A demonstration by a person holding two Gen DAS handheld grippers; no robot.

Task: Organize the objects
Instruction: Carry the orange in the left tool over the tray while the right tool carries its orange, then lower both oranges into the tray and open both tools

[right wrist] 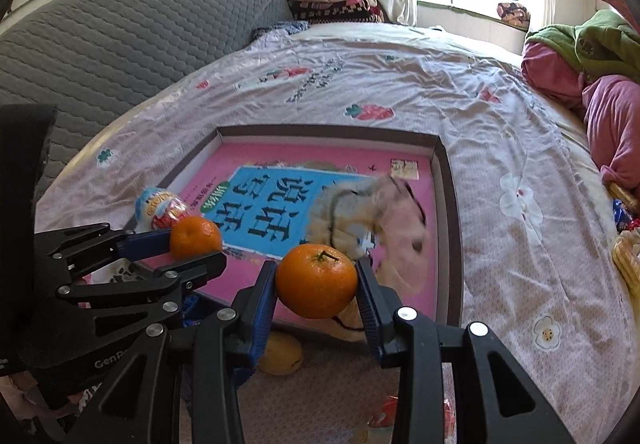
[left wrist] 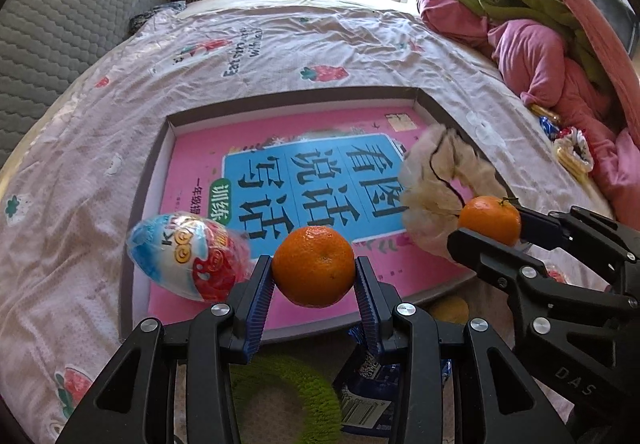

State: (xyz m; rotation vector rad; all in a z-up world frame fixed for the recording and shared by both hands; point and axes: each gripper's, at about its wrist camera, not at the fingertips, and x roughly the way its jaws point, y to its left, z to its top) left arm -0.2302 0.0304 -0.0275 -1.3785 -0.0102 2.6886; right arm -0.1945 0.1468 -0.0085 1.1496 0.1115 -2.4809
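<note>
The left gripper [left wrist: 314, 276] has its fingers clamped on a mandarin [left wrist: 314, 265], and the right gripper [right wrist: 316, 286] has its fingers clamped on a second mandarin [right wrist: 316, 275] that carries a small stem. Both fruits hang above the near edge of the shallow cardboard tray [left wrist: 158, 160], which lies on the bed [left wrist: 280, 40] with a pink book [left wrist: 192, 180] in its bottom. A wrapped chocolate egg [left wrist: 188, 256] lies at the near left corner and a cream scrunchie [left wrist: 436, 180] at the right side. I judge that the step in hand is to put both mandarins into the tray. To do it well, each fruit should go low over a bare part of the book, away from the egg and the scrunchie, and the fingers should open only when it rests, because a round fruit rolls easily. The left wrist view shows a green fuzzy thing [left wrist: 288, 392] and a blue packet [left wrist: 368, 384] on the bed before the tray. The right wrist view shows instead a yellow fruit [right wrist: 282, 354] there.
</note>
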